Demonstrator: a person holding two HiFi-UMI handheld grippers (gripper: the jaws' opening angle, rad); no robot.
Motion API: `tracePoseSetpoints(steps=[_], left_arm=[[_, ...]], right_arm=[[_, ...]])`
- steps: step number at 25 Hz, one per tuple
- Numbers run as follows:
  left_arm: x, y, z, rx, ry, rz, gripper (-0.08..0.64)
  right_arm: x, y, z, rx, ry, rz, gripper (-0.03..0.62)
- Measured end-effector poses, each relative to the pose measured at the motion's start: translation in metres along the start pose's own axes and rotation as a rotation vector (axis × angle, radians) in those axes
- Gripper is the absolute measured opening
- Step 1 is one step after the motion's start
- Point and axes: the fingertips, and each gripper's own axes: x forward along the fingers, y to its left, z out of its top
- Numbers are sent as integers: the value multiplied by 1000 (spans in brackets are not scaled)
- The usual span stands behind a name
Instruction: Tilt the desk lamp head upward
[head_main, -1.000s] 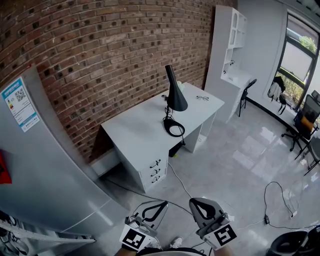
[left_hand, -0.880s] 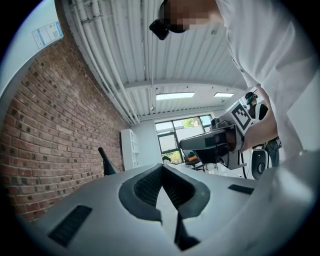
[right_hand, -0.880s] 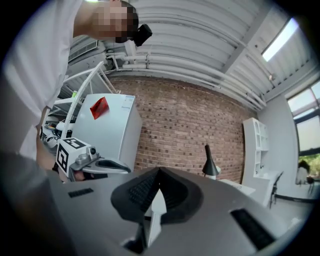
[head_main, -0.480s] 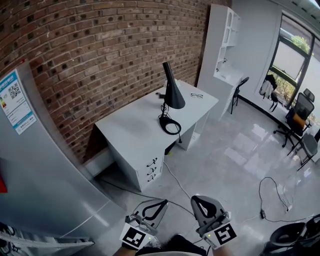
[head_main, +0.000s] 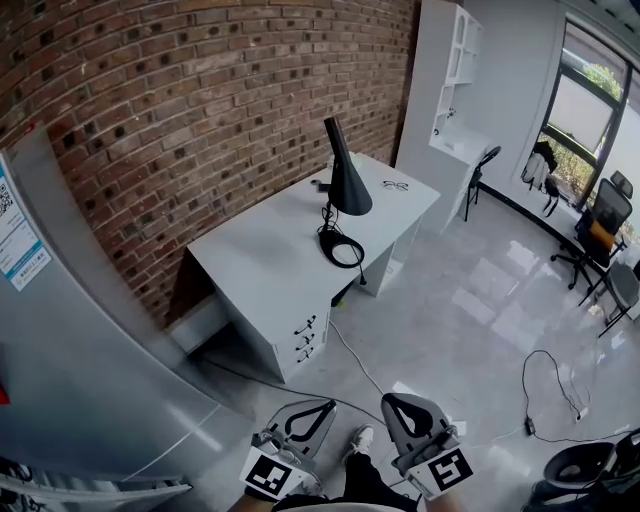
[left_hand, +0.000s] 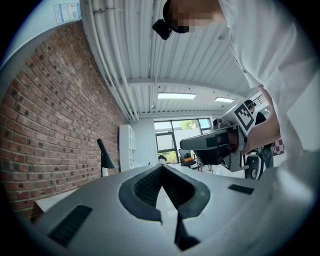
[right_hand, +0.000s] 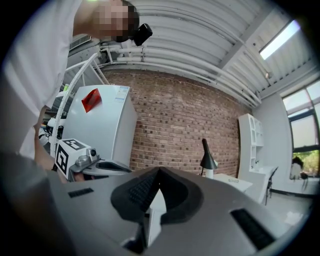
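The fridge (head_main: 90, 330) stands at the left edge of the view. Its label (head_main: 12, 238) has slid further left and is now cut off by the frame.

Left gripper (head_main: 328, 406): jaws together, nothing between them, same place at the bottom edge as before.

Desk lamp (head_main: 347, 185): stands on the bench (head_main: 260, 270), midway along the edge nearest the brick wall, head opening downward, unchanged, well apart from both grippers. A coiled cable (head_main: 339, 249) lies in front of it.

A shoe (head_main: 360, 438) has come into view between the grippers.

Right gripper (head_main: 390, 401): jaws together, empty.
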Motion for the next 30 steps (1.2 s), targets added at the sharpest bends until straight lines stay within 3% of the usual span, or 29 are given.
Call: tracePoseSetpoints(steps=[16, 30], left_arm=[[135, 66, -26, 41, 65, 76, 6], [264, 87, -39, 45, 82, 119, 6]], right_arm=[[90, -131, -6, -12, -47, 112, 15], [118, -250, -24, 12, -63, 176, 15]])
